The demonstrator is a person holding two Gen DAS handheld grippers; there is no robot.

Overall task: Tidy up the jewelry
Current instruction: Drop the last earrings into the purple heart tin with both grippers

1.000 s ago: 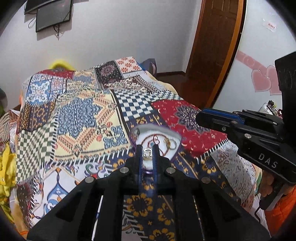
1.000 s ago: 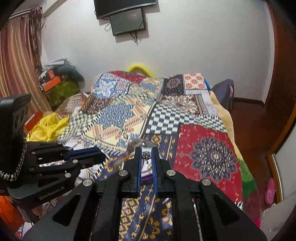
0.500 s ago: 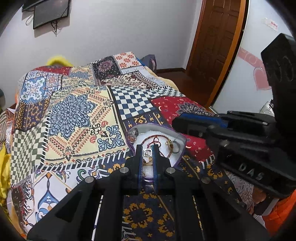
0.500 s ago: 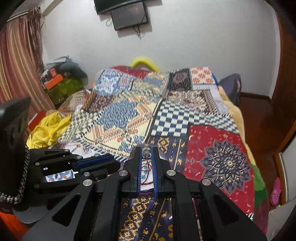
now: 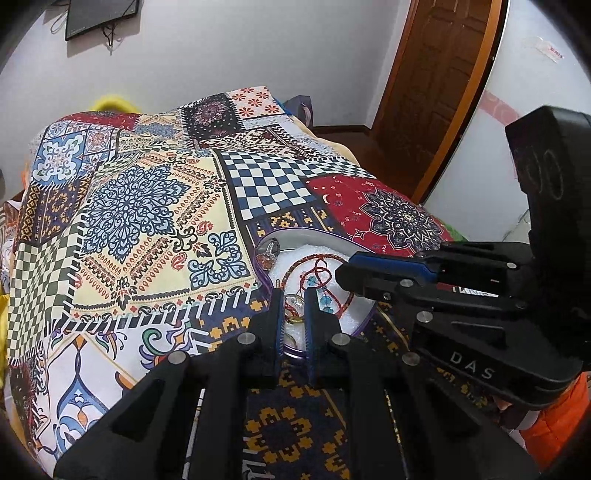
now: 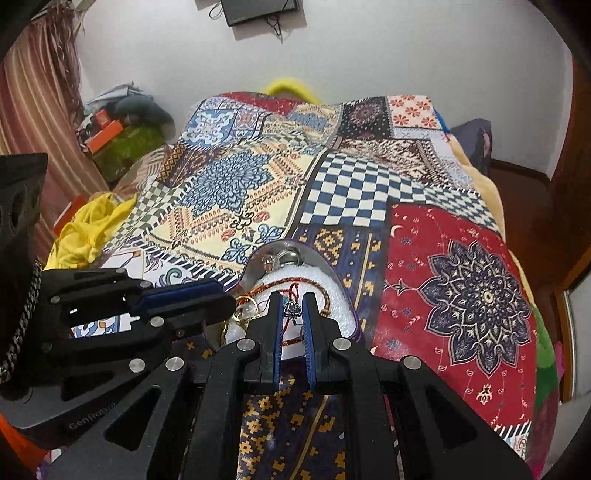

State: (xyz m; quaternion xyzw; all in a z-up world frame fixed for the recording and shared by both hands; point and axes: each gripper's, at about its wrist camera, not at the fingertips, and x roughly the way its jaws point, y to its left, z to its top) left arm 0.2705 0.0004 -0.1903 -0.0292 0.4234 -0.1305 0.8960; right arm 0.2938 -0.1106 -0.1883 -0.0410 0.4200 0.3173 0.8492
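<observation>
A heart-shaped jewelry box (image 5: 314, 236) with white padding lies open on the patchwork bedspread; it also shows in the right wrist view (image 6: 332, 284). It holds a red cord bracelet (image 5: 321, 269) with blue beads, gold rings (image 6: 245, 306) and silver pieces (image 6: 280, 256). My left gripper (image 5: 294, 299) is shut on a small gold ring (image 5: 293, 302) just over the box's near edge. My right gripper (image 6: 293, 304) is shut on a small silver pendant (image 6: 293, 309) above the box. In the left wrist view the right gripper's fingers (image 5: 384, 269) reach over the box from the right.
The patchwork bedspread (image 5: 147, 206) covers the bed. A brown door (image 5: 439, 81) stands at the back right. Yellow cloth (image 6: 88, 229) and boxes (image 6: 118, 136) lie left of the bed by a striped curtain. A screen (image 6: 258, 9) hangs on the wall.
Both grippers have moved forward and down toward the box, which now looks larger and closer. The right gripper has come in over the box. Each still holds its small piece.
</observation>
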